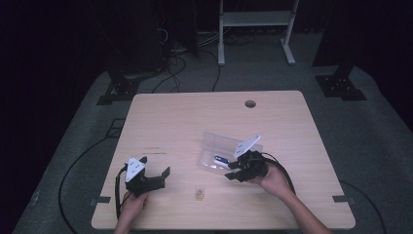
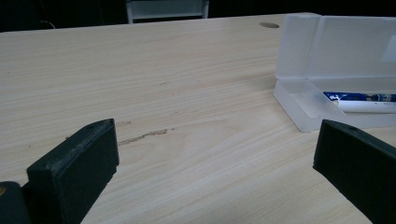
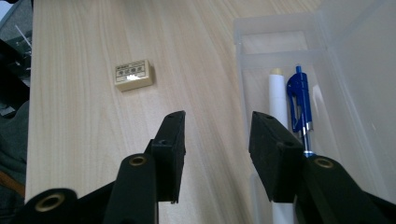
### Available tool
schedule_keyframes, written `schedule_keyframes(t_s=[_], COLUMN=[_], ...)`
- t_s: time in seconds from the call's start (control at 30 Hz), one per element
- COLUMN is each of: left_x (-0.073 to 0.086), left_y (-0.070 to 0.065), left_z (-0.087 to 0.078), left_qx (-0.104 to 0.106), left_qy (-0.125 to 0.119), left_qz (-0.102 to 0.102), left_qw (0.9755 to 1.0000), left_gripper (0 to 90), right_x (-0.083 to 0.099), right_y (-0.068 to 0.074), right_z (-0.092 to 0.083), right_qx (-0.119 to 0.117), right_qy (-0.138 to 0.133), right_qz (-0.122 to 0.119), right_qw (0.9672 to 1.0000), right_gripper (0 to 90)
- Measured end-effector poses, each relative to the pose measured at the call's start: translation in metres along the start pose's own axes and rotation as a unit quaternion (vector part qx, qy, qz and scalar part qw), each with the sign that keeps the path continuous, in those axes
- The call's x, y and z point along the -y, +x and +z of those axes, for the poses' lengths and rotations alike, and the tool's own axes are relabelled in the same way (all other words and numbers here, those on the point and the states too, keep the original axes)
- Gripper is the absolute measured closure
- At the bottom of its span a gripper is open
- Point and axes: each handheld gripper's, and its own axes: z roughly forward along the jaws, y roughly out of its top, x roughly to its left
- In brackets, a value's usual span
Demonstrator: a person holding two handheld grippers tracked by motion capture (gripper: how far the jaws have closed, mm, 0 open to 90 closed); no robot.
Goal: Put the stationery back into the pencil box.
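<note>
Eraser [image 3: 133, 74] lying loose on the desk [image 1: 195, 117] is looking light, rubbery; taking its long sides suits. Right gripper [image 3: 217, 135] fingers are standing released, empty; left gripper [image 2: 210, 154] fingers are gaping wide, empty.

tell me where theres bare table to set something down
The far half of the table, between the cable hole and the clear case, is bare. So is the left edge. It is crowded near the front: both grippers, the case and the eraser.

Both grippers are black: the left gripper [image 1: 155, 174] carries a grey three-cornered plate behind its blocky fingers [image 2: 77, 170], as does the right gripper [image 1: 233, 171]. Brass-coloured rivets sit behind its fingers [image 3: 172, 140]. Black cables trail back.
</note>
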Motion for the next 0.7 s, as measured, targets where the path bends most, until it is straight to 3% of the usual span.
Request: schedule_keyframes(t_s=[0.27,0.7], left_x=[0.000,0.000], left_y=[0.000,0.000], left_z=[0.000,0.000], left_qx=[0.000,0.000], left_qy=[0.000,0.000], left_qz=[-0.001,0.000], left_qw=[1.0000,1.0000], left_gripper=[0.0,0.0], right_x=[-0.004,-0.012], right_y=[0.008,0.023], right_z=[0.004,0.013], right_qx=[-0.002,-0.018], right_qy=[0.002,0.006], right_qz=[-0.015,-0.021], right_qw=[0.9999,0.9996], right_gripper=[49.6,44.2])
